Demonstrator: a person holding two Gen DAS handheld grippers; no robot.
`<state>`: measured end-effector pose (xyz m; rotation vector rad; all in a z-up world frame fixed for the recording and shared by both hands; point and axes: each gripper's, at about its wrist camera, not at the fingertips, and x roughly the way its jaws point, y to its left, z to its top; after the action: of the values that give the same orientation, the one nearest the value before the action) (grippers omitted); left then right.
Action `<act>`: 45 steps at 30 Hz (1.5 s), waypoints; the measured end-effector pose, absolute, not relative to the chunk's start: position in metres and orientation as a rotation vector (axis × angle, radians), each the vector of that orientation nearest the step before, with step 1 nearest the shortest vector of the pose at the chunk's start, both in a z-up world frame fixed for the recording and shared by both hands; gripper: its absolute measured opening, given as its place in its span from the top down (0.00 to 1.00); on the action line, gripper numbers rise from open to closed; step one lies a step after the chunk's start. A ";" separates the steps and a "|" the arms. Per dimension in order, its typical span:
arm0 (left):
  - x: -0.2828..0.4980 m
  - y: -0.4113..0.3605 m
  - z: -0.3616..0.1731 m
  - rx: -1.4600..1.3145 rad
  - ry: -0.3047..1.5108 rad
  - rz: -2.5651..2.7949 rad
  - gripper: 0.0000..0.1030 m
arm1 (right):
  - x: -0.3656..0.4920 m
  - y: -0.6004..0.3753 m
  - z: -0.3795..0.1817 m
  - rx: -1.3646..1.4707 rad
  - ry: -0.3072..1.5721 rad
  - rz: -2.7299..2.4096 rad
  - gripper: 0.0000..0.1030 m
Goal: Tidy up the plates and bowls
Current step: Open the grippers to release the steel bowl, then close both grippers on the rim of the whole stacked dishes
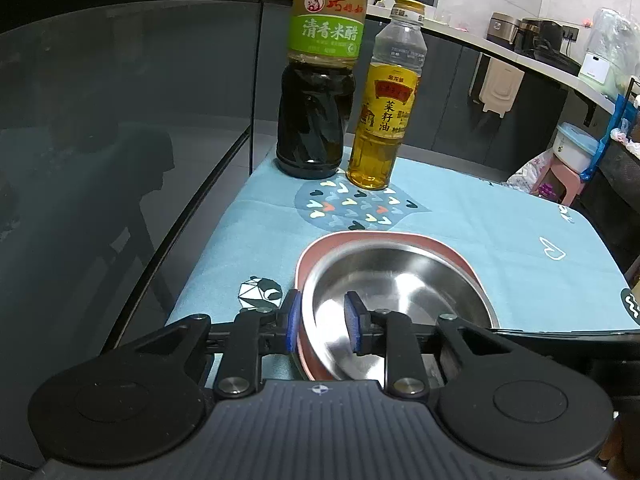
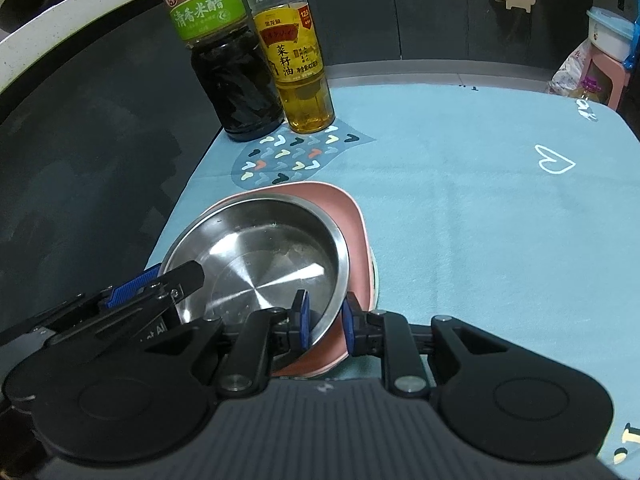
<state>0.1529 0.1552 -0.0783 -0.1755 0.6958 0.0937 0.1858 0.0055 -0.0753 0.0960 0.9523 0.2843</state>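
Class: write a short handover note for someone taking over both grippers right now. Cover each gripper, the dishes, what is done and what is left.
Left gripper: open, jaws straddling the near-left rims of the steel plate and the pink plate, pads not pressing.
Right gripper: jaws set around the near-right rims of both plates; whether they are pinching is unclear.
Dishes: steel plate sits stacked inside the square pink plate, on the blue mat, in front of the vinegar bottle and the oil bottle.
Done: the two plates are stacked.
Left: release the right side and back both grippers away. No bowls are in view.
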 end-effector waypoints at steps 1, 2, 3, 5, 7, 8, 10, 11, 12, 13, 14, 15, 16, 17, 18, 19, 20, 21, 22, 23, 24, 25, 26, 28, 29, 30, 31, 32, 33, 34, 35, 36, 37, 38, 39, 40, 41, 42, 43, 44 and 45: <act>0.153 0.156 -0.078 -0.177 0.700 0.091 0.78 | 0.186 0.004 -0.075 0.099 0.951 0.283 0.81; 0.153 0.156 -0.079 -0.178 0.702 0.089 0.77 | 0.186 0.004 -0.075 0.100 0.951 0.278 0.81; 0.154 0.156 -0.079 -0.175 0.705 0.091 0.77 | 0.186 0.003 -0.075 0.101 0.950 0.275 0.81; 0.154 0.155 -0.079 -0.170 0.710 0.091 0.77 | 0.186 0.001 -0.075 0.111 0.950 0.279 0.81; 0.153 0.157 -0.079 -0.176 0.721 0.093 0.77 | 0.185 0.000 -0.074 0.118 0.950 0.282 0.81; 0.152 0.158 -0.079 -0.184 0.723 0.094 0.77 | 0.184 -0.002 -0.073 0.125 0.950 0.284 0.79; 0.151 0.162 -0.079 -0.198 0.723 0.103 0.77 | 0.184 -0.005 -0.072 0.149 0.948 0.296 0.74; 0.150 0.163 -0.078 -0.205 0.722 0.111 0.77 | 0.183 -0.007 -0.071 0.161 0.948 0.304 0.70; 0.149 0.166 -0.077 -0.213 0.718 0.119 0.77 | 0.183 -0.008 -0.070 0.172 0.945 0.313 0.68; 0.148 0.168 -0.076 -0.221 0.713 0.125 0.77 | 0.181 -0.009 -0.068 0.182 0.940 0.318 0.64; 0.147 0.170 -0.076 -0.226 0.710 0.128 0.76 | 0.180 -0.009 -0.067 0.186 0.932 0.317 0.61; 0.147 0.171 -0.075 -0.228 0.709 0.130 0.76 | 0.178 -0.009 -0.064 0.180 0.920 0.308 0.58; 0.147 0.172 -0.076 -0.229 0.711 0.135 0.75 | 0.176 -0.009 -0.062 0.168 0.906 0.294 0.53; 0.148 0.172 -0.076 -0.229 0.714 0.137 0.75 | 0.175 -0.009 -0.060 0.159 0.893 0.285 0.52; 0.148 0.172 -0.077 -0.230 0.719 0.135 0.75 | 0.173 -0.010 -0.058 0.155 0.886 0.283 0.52; 0.148 0.172 -0.078 -0.231 0.725 0.132 0.75 | 0.173 -0.011 -0.058 0.158 0.890 0.285 0.51; 0.149 0.172 -0.079 -0.232 0.731 0.127 0.75 | 0.175 -0.013 -0.059 0.164 0.898 0.284 0.50; 0.150 0.171 -0.080 -0.233 0.737 0.121 0.75 | 0.176 -0.014 -0.061 0.170 0.910 0.277 0.50; 0.150 0.171 -0.082 -0.233 0.742 0.117 0.75 | 0.178 -0.015 -0.064 0.174 0.923 0.269 0.50; 0.151 0.170 -0.083 -0.232 0.748 0.116 0.75 | 0.179 -0.016 -0.067 0.177 0.934 0.264 0.50; 0.151 0.170 -0.084 -0.230 0.752 0.115 0.73 | 0.181 -0.017 -0.069 0.181 0.944 0.262 0.50; 0.152 0.169 -0.085 -0.228 0.755 0.115 0.71 | 0.182 -0.017 -0.072 0.186 0.952 0.263 0.50; 0.152 0.169 -0.086 -0.227 0.761 0.115 0.70 | 0.184 -0.017 -0.074 0.193 0.964 0.266 0.50; 0.153 0.169 -0.089 -0.238 0.776 0.104 0.70 | 0.187 -0.018 -0.077 0.205 0.979 0.269 0.50; 0.155 0.169 -0.090 -0.244 0.784 0.098 0.70 | 0.189 -0.018 -0.079 0.209 0.985 0.269 0.50; 0.156 0.169 -0.091 -0.248 0.790 0.093 0.70 | 0.191 -0.019 -0.080 0.213 0.992 0.269 0.50; 0.157 0.169 -0.093 -0.250 0.796 0.090 0.70 | 0.192 -0.019 -0.081 0.217 0.998 0.269 0.50; 0.158 0.169 -0.094 -0.250 0.801 0.089 0.70 | 0.194 -0.019 -0.083 0.222 1.005 0.270 0.50; 0.159 0.168 -0.094 -0.250 0.805 0.088 0.70 | 0.195 -0.020 -0.084 0.227 1.010 0.271 0.50; 0.160 0.168 -0.095 -0.251 0.809 0.087 0.70 | 0.195 -0.021 -0.084 0.229 1.014 0.272 0.50; 0.162 0.168 -0.096 -0.253 0.816 0.084 0.69 | 0.196 -0.021 -0.085 0.232 1.017 0.273 0.50; 0.163 0.167 -0.097 -0.258 0.825 0.079 0.69 | 0.198 -0.021 -0.086 0.234 1.021 0.273 0.50; 0.165 0.167 -0.099 -0.266 0.836 0.071 0.69 | 0.200 -0.021 -0.087 0.236 1.024 0.273 0.50; 0.166 0.167 -0.100 -0.271 0.844 0.068 0.67 | 0.201 -0.021 -0.088 0.238 1.028 0.273 0.50; 0.167 0.167 -0.102 -0.274 0.849 0.066 0.67 | 0.202 -0.021 -0.089 0.241 1.033 0.275 0.50; 0.167 0.166 -0.103 -0.276 0.851 0.064 0.66 | 0.204 -0.021 -0.091 0.244 1.037 0.278 0.50; 0.167 0.166 -0.103 -0.271 0.847 0.067 0.66 | 0.204 -0.021 -0.092 0.245 1.041 0.281 0.50; 0.168 0.165 -0.103 -0.268 0.846 0.068 0.66 | 0.205 -0.020 -0.093 0.244 1.047 0.285 0.50; 0.168 0.164 -0.103 -0.264 0.844 0.067 0.66 | 0.206 -0.019 -0.095 0.243 1.052 0.292 0.50; 0.168 0.164 -0.103 -0.256 0.840 0.068 0.66 | 0.207 -0.017 -0.097 0.242 1.061 0.300 0.53; 0.168 0.162 -0.103 -0.242 0.834 0.069 0.66 | 0.208 -0.016 -0.098 0.240 1.066 0.310 0.56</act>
<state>0.1678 0.1621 -0.1034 -0.2423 0.8343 0.0692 0.2077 -0.0157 -0.0983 0.2404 1.0655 0.3100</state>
